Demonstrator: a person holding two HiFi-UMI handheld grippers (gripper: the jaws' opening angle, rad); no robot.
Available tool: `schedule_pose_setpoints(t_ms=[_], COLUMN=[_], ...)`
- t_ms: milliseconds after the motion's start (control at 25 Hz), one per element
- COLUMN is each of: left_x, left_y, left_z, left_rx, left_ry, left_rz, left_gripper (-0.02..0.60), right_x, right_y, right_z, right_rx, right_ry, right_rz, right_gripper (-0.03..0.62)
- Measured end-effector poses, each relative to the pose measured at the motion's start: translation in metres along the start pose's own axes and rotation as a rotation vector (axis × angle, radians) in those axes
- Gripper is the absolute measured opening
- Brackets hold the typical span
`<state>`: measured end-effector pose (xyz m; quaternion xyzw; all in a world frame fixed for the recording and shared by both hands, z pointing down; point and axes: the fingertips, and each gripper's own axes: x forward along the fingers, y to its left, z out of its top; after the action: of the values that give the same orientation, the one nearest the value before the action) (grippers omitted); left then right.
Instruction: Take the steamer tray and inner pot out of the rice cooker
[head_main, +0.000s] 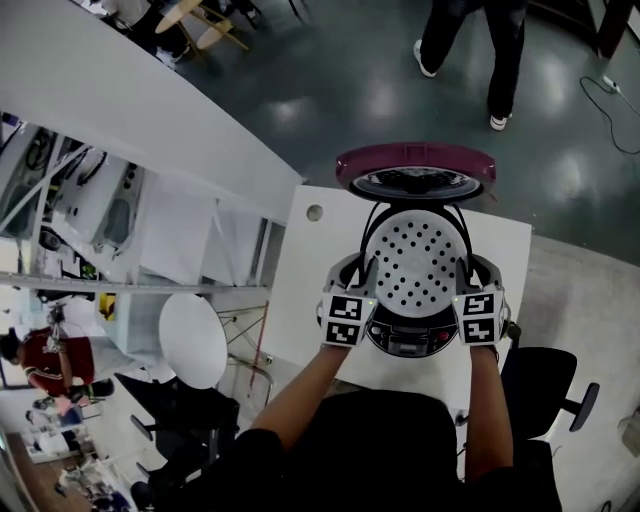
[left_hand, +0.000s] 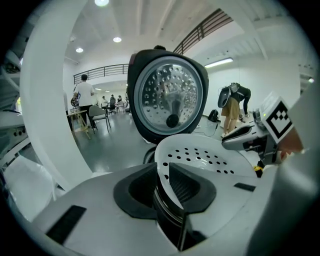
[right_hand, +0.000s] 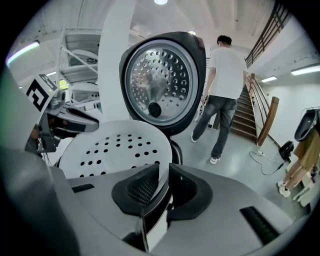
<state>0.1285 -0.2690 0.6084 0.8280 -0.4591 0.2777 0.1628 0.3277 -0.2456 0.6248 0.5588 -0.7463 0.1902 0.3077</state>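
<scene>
tray: a white, hole-dotted tray (head_main: 415, 262) sits over the mouth of the open cooker (head_main: 410, 342), which stands on the white desk (head_main: 300, 300).
lid: the lid (head_main: 415, 172) is swung up behind the tray, with its steel inner face turned toward both grippers, so the way straight up is free.
left gripper: the left gripper (head_main: 362, 296) has narrow jaws pinched on the tray's left rim. In the left gripper view the rim (left_hand: 200, 157) runs between the pads of the left gripper (left_hand: 162, 180).
right gripper: the right gripper (head_main: 468, 296) has narrow jaws pinched on the tray's right rim. The rim (right_hand: 107, 145) is between the pads of the right gripper (right_hand: 162, 182).
key relation: the two grips lie on opposite ends of one line across the tray, left to right. The tray hangs between them and neither hand is nearer. Both grippers reach in from the person's side and point downward.
tray height: in the left gripper view the left rim seems to stand just clear of the dark ringed edge below it. I cannot tell whether the right side is equally clear.
pot: the pot lies under the tray and is hidden in the head view, so it looks not yet taken out.
next move, as I judge it: lift straight up with both hands level. The tray is thin and round and would tip about the line between the grips if one hand leads.
</scene>
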Motion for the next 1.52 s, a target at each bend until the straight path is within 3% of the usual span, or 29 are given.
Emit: schedule_pose_setpoints(t_ms=[320, 600, 1000, 1520], left_x=[-0.021, -0.044, -0.088, -0.136], left_y=[0.011, 0.024, 0.072, 0.161], left_z=[0.01, 0.016, 0.004, -0.047], left_rx=[-0.021, -0.076, -0.072, -0.118], left_ry=[-0.076, -0.117, -0.168, -0.162], left_rz=[0.04, -0.022, -0.084, -0.072], left_gripper=[0.054, 0.048, 0.042, 0.035], right_x=[-0.015, -0.039, -0.055, -0.031], right_y=[0.011, 0.029, 0.094, 0.197], right_z=[0.013, 0.033, 0.055, 0.077], right_rx=[-0.009, 0.0, -0.017, -0.056], right_ry=[-0.058, -0.082, -0.08, -0.054], right_rz=[-0.004, -0.066, -0.134, -0.129], right_gripper=[0.044, 0.04, 0.038, 0.034])
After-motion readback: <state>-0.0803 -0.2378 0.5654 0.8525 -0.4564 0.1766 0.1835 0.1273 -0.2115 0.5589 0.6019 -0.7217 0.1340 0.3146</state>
